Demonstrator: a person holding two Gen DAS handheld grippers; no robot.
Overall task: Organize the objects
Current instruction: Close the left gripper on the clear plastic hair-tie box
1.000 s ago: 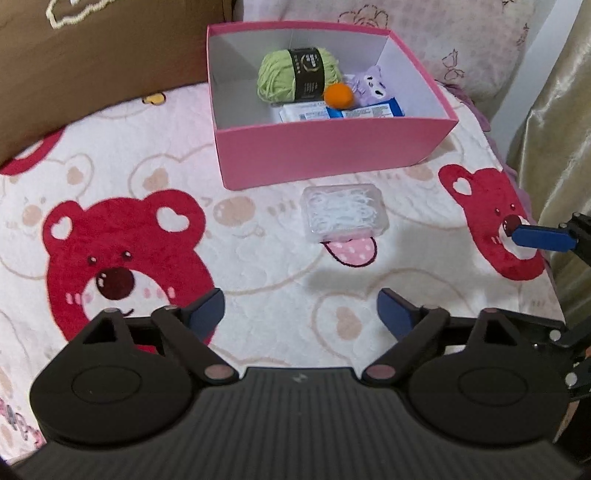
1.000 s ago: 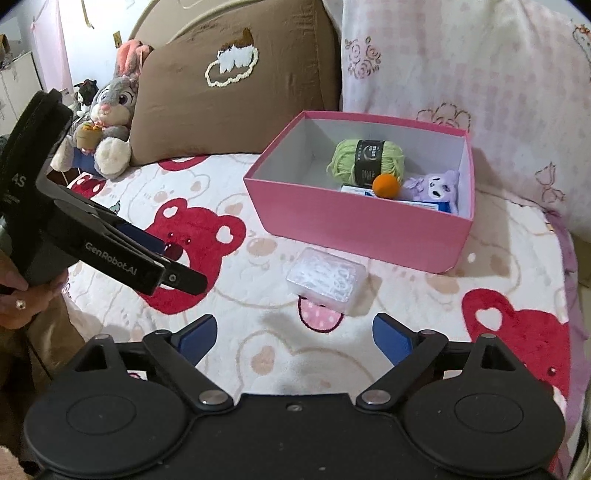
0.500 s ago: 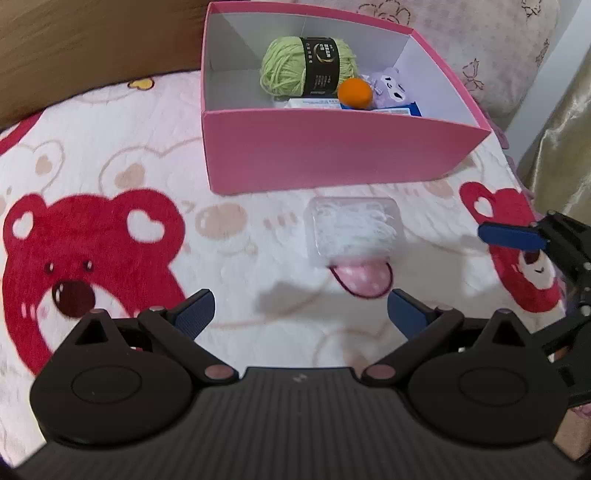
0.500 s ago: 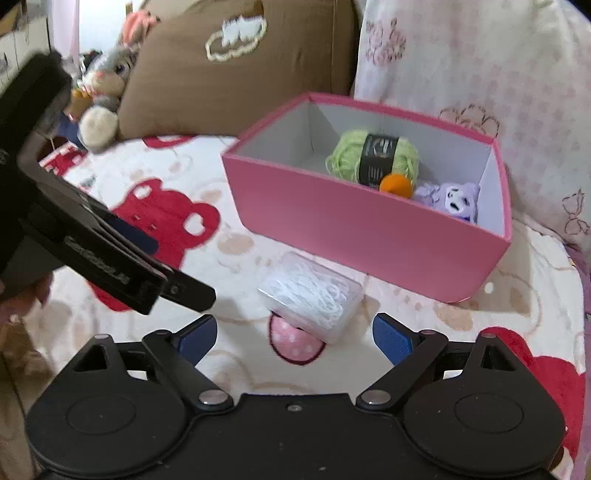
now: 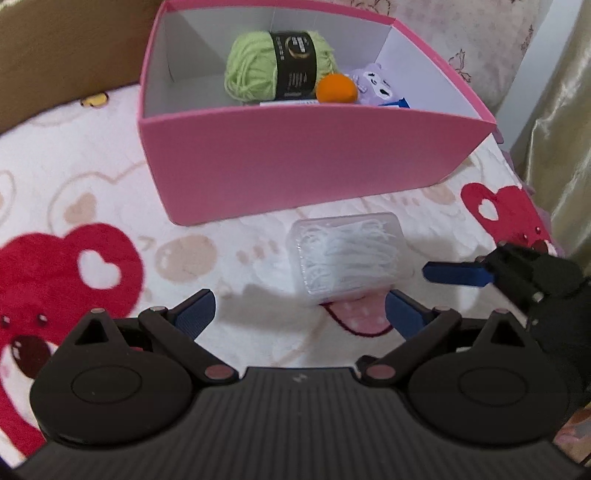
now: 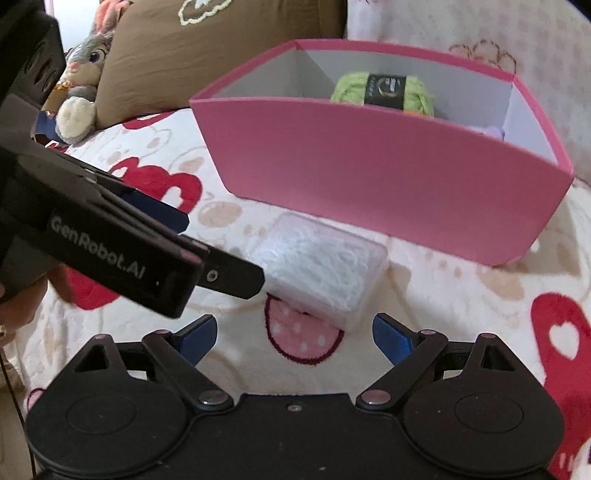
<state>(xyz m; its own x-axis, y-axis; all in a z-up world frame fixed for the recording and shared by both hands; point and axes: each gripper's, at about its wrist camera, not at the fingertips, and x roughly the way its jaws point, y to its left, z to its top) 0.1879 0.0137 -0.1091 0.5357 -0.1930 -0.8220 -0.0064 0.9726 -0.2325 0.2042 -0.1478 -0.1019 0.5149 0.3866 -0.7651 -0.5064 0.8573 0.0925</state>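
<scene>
A clear plastic case of white floss picks (image 5: 347,254) lies on the bear-print bedspread just in front of the pink box (image 5: 295,162); it also shows in the right wrist view (image 6: 321,273). The box (image 6: 388,184) holds green yarn (image 5: 277,70), an orange ball (image 5: 336,88), a purple plush (image 5: 373,81) and a blue-white packet. My left gripper (image 5: 299,314) is open, low over the bed, with the case just ahead between its fingers. My right gripper (image 6: 295,338) is open, close behind the case; one of its fingers (image 5: 454,273) reaches in from the case's right.
A brown pillow (image 6: 207,48) and a grey rabbit plush (image 6: 81,81) lie at the back left. A floral pillow (image 6: 480,29) stands behind the box. A gold curtain (image 5: 561,110) hangs at the right edge of the bed.
Both grippers have moved forward and down towards the floss case, which now lies just ahead of their open fingers. The case and box have not moved.
</scene>
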